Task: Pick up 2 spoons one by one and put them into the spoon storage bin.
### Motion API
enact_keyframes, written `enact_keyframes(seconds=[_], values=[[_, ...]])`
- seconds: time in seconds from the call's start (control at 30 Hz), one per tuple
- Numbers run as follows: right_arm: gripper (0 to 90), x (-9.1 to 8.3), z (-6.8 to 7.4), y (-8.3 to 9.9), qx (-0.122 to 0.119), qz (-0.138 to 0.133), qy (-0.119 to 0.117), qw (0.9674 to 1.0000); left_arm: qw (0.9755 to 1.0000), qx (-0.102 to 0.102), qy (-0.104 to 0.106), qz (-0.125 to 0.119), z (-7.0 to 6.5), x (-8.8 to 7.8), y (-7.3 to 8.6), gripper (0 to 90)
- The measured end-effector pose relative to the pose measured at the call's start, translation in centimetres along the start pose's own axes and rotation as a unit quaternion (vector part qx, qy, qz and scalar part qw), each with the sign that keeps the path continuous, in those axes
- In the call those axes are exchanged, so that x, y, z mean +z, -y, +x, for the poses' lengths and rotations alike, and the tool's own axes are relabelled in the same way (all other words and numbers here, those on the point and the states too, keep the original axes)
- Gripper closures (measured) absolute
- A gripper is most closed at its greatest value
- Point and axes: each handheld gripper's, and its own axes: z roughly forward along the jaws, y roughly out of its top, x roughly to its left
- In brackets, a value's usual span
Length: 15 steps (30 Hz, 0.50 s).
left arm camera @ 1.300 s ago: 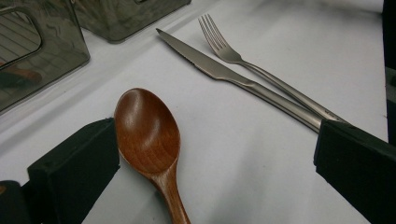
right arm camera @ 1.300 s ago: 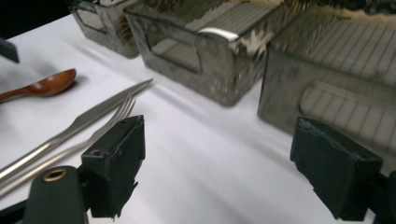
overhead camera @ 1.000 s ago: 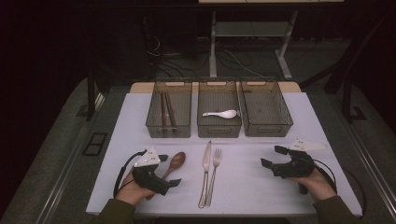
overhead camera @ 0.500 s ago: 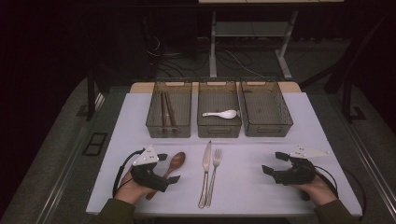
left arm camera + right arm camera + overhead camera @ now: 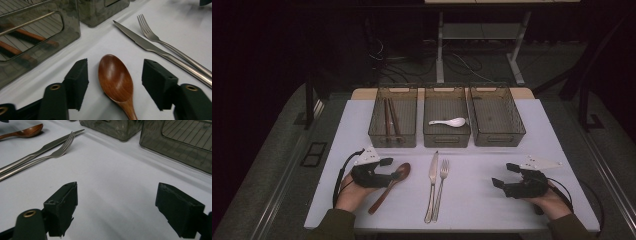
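On the table (image 5: pixel 337 150), one wooden spoon (image 5: pixel 391 184), three bins (image 5: pixel 497 140).

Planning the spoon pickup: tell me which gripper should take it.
Left. The left gripper already straddles the wooden spoon, its jaws just closing around the bowl, pads not yet touching. The right gripper sits open past the knife and fork.

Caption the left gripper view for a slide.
Left gripper, jaws closing, straddles the wooden spoon without touching it yet.
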Motion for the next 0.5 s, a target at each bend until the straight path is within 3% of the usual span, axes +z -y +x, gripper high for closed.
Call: enact_keyframes(seconds=[0.13,0.27,0.43,0.5], values=[[18.3,0.0,-0.1,0.0,0.000,-0.001,0.001,1.0000,1.0000,0.002,-0.008,-0.001,0.7,0.8,-0.7,43.1],[18.3,0.0,0.0,0.0,0.001,0.000,0.002,1.0000,1.0000,0.001,-0.003,0.009,1.2,1.9,-1.5,45.7],[18.2,-0.1,-0.1,0.0,0.002,-0.002,0.003,1.0000,0.9999,-0.002,-0.002,0.013,1.2,3.1,-1.8,48.5],[18.2,-0.2,-0.1,0.0,0.001,-0.002,0.004,1.0000,0.9996,-0.003,0.004,0.026,1.0,3.4,-1.7,49.5]])
